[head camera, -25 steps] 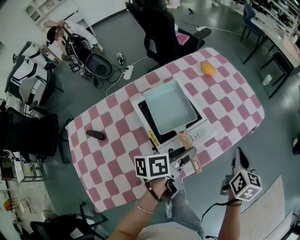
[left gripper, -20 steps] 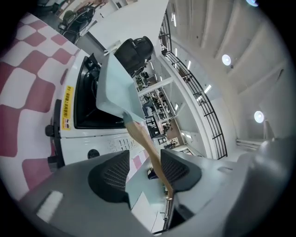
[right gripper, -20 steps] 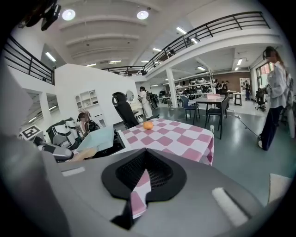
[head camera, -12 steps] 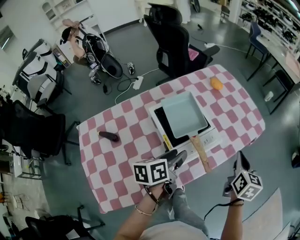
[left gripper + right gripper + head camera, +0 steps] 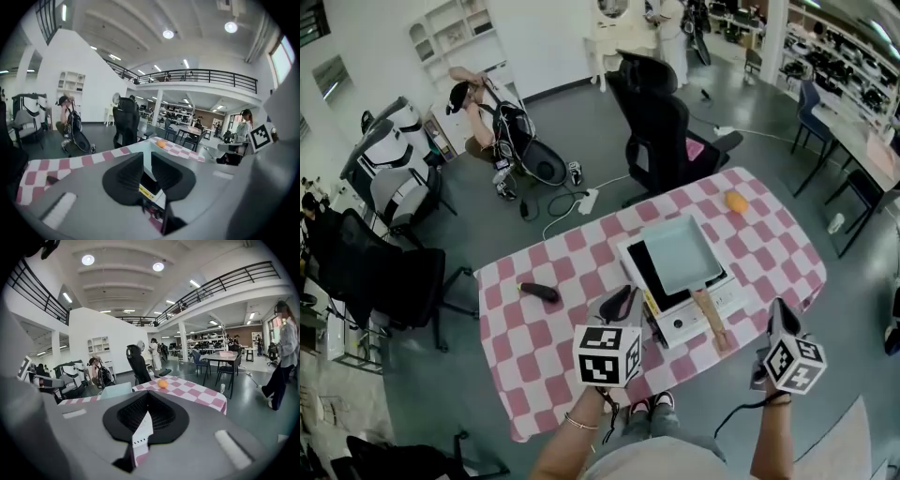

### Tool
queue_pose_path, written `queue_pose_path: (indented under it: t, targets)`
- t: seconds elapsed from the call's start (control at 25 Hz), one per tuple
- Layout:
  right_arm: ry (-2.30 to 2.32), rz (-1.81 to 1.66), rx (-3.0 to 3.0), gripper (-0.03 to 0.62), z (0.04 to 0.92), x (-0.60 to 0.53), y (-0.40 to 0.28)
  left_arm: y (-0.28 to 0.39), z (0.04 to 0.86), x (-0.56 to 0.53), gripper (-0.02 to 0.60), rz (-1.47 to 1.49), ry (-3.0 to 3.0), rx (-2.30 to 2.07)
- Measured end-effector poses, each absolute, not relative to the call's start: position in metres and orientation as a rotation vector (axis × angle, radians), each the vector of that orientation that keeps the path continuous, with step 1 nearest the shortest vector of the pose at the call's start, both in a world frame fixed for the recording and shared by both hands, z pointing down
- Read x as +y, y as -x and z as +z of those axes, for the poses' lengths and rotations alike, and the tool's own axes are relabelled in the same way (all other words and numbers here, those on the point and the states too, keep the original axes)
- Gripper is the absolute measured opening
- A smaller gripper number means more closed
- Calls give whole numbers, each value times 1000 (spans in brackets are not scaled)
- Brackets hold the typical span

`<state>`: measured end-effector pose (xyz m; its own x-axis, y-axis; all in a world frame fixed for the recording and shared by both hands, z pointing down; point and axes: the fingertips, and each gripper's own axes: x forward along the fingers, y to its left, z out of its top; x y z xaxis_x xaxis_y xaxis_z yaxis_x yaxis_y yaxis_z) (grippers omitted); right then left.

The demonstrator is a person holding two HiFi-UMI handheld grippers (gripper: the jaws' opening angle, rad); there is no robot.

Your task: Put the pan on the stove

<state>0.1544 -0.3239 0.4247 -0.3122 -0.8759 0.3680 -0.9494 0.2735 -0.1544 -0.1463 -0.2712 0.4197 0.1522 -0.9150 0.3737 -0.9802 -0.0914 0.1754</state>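
Note:
The pale blue square pan (image 5: 680, 251) sits on the white tabletop stove (image 5: 677, 324), with its wooden handle (image 5: 710, 319) pointing toward me. My left gripper (image 5: 619, 303) hovers over the checkered table just left of the stove. Its jaws are closing, a narrow gap still shows, and nothing is between them. In the left gripper view the left gripper (image 5: 146, 155) points at the stove (image 5: 149, 180) and the pan (image 5: 153, 146). My right gripper (image 5: 778, 311) hangs off the table's near right corner, shut and empty. The right gripper view shows the pan (image 5: 115, 390) beyond the right gripper (image 5: 143, 394).
A pink-and-white checkered table (image 5: 553, 370) carries an orange fruit (image 5: 735, 201) at its far right and a small dark object (image 5: 540, 292) at its left. A black office chair (image 5: 661, 131) stands behind the table. Cables and bags lie on the floor beyond.
My left gripper has come off the pan's handle and moved left, and its jaws have narrowed. The head view has pulled back and up. The pan stays on the stove.

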Motion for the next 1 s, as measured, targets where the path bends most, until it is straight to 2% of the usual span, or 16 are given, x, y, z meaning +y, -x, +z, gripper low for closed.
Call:
queue_pose_path:
  t: [0.16,0.52,1.0]
  targets:
    - [-1708,417,-2376,9,397,-321,-150,165,396,-265,-2,180,-2058,-1908]
    - [-1775,232,-2328,9,384,-310,-162,194,392,-255,-3,186,-1963,-2101]
    - [-1849,171,-2332,8,368,-312,-175,179,395,-263,-3,150,-1957,-2074]
